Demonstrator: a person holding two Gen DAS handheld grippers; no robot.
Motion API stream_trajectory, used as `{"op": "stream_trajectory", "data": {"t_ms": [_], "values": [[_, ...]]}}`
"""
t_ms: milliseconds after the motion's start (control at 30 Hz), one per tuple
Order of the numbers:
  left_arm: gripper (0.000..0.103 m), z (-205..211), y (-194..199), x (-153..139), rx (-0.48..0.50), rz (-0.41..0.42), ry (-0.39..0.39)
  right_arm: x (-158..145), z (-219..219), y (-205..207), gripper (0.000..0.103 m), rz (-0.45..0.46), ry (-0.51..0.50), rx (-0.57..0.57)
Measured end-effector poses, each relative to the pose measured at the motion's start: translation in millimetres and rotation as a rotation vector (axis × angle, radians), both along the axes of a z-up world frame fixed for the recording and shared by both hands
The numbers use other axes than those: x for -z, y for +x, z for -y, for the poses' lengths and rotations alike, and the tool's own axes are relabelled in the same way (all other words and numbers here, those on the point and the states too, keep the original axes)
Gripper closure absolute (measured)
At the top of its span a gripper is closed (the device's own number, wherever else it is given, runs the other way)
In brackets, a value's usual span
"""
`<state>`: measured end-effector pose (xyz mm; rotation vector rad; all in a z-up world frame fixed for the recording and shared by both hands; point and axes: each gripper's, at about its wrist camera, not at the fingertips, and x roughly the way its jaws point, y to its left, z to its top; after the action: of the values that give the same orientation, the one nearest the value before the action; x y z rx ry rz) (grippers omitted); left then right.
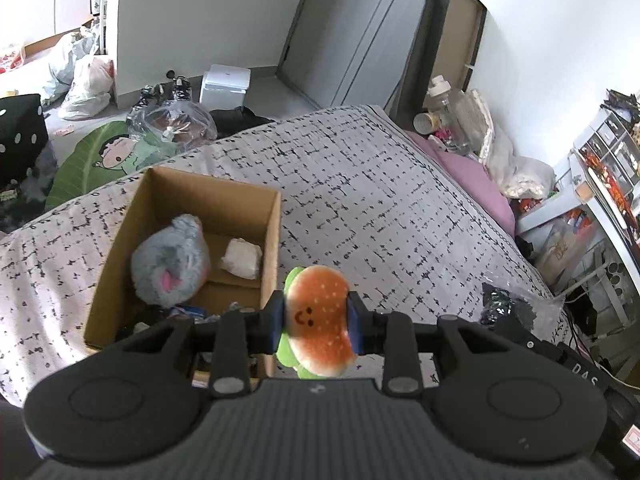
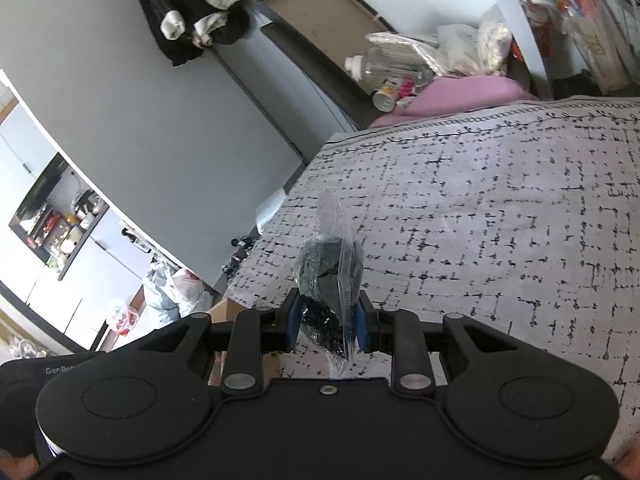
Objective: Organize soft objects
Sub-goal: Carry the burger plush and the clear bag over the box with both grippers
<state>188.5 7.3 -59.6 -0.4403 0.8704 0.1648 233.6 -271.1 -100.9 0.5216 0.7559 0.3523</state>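
Observation:
My left gripper [image 1: 316, 322] is shut on a plush hamburger toy [image 1: 320, 320] with a smiley face, held above the bed just right of an open cardboard box [image 1: 272, 224]. In the box lie a grey furry plush [image 1: 172, 264] and a small white soft item [image 1: 242, 258]. My right gripper [image 2: 328, 322] is shut on a clear plastic bag holding a black soft item [image 2: 330, 276], lifted above the bed. That bag also shows at the right of the left wrist view [image 1: 508, 308].
The bed [image 1: 380, 184] has a white cover with black dashes and a pink pillow [image 1: 472, 172] at its head. Bottles and bags crowd the headboard [image 2: 384, 76]. Plastic bags and a green cartoon cushion [image 1: 108, 152] lie on the floor beyond the box.

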Motion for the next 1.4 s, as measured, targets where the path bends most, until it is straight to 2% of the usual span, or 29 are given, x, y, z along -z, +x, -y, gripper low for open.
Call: {"op": "stream_trajectory", "data": {"t_ms": [267,400,800,1400], "values": [[0.072,-22,-5,-7,-0.036,0.008,0.016,-9,-15,-1,0.076,0.038,-0.011,-0.05],[0.072,-33,-6,-8,-0.056,0.013,0.015,-14,-25,1,0.076,0.029,0.034,-0.096],[0.072,-70,-5,11,-0.12,-0.023,0.002,-23,-73,5,0.076,0.052,-0.004,-0.209],[0.072,-112,6,36,-0.179,-0.062,-0.039,-5,-162,10,0.076,0.015,-0.073,-0.393]]}}
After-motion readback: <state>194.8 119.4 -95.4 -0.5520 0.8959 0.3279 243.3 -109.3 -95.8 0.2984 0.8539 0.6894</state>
